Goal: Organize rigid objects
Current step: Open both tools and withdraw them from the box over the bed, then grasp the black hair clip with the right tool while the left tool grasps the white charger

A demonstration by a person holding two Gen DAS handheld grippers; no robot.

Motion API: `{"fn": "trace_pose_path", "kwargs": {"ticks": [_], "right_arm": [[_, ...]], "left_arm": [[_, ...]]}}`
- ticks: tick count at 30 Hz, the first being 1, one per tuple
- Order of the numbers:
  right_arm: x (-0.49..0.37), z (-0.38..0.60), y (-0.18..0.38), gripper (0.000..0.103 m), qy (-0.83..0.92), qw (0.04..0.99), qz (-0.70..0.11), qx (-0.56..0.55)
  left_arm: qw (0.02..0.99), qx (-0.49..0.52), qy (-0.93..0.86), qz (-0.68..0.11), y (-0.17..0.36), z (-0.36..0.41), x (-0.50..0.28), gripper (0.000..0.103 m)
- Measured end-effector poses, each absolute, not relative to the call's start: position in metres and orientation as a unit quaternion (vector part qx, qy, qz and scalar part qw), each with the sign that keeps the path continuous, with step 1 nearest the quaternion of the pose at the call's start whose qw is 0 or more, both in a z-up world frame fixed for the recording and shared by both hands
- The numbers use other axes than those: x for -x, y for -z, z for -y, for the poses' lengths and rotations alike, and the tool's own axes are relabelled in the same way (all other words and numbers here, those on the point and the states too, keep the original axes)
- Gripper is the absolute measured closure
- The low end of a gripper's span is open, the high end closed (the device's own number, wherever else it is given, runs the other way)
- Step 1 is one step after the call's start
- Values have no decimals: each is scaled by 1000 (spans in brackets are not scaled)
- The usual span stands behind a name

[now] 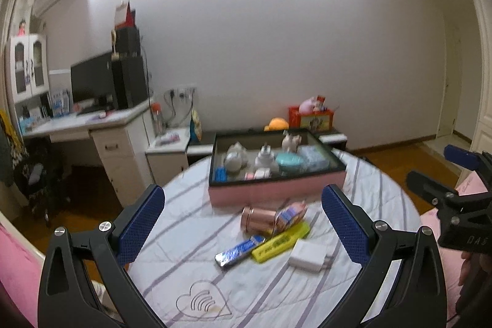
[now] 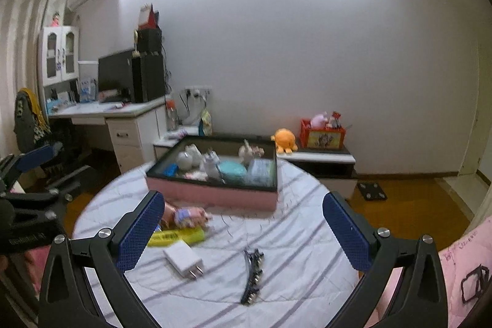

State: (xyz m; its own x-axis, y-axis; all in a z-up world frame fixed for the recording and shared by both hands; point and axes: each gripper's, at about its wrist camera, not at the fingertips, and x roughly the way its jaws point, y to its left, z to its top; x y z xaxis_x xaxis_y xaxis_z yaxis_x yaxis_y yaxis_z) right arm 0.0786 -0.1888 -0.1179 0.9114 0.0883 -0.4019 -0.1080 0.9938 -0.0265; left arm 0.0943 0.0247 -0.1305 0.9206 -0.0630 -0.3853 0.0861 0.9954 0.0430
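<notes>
Both tongs, left tongs and right tongs, hang spread apart and empty. Your charger lies just ahead of the right tongs, left of centre. It looks light, stiff and smooth, so pinch its flat sides, not the prongs.

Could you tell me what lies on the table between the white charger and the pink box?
In the left wrist view, the yellow case and the copper tin lie between the white charger and the pink box.

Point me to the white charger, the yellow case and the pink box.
white charger point(image 2: 183, 258): right wrist view, top face of its body, behind the prongs.
yellow case point(image 1: 281, 241): left wrist view, middle of its printed top.
pink box point(image 1: 276, 187): left wrist view, bare pink front wall.
</notes>
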Motion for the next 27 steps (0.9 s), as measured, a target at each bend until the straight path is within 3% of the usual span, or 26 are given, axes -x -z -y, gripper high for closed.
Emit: {"fn": "trace_pose_path", "kwargs": {"ticks": [11,16,17,18,19,20,21,23,24,27], "right_arm": [[-132,207,217,0,-27,933,-357,22],[-143,206,244,1,-33,920,-389,19],[-145,206,247,5,-37,919,-392,20],[-147,205,250,18,-44,918,-394,21],[-149,204,253,40,-49,913,-403,26],[-151,203,257,51,-48,911,-409,33],[-150,203,257,53,-50,913,-404,40],[-151,205,255,76,-63,912,-404,38],[-150,208,253,83,-65,913,-401,36],[-147,220,251,84,-68,916,-394,24]], "left_arm": [[954,-10,25,-297,195,-47,-128,0],[945,-15,27,-327,215,-48,-136,0],[944,-15,28,-330,217,-48,-136,0],[943,-13,31,-332,219,-46,-138,0],[942,-11,35,-335,220,-44,-139,0],[940,-8,43,-339,221,-40,-141,0],[939,-8,49,-340,222,-37,-142,0],[937,-14,63,-343,226,-23,-145,0],[936,-16,67,-345,227,-19,-145,0],[931,-25,91,-354,235,4,-149,0]]}}
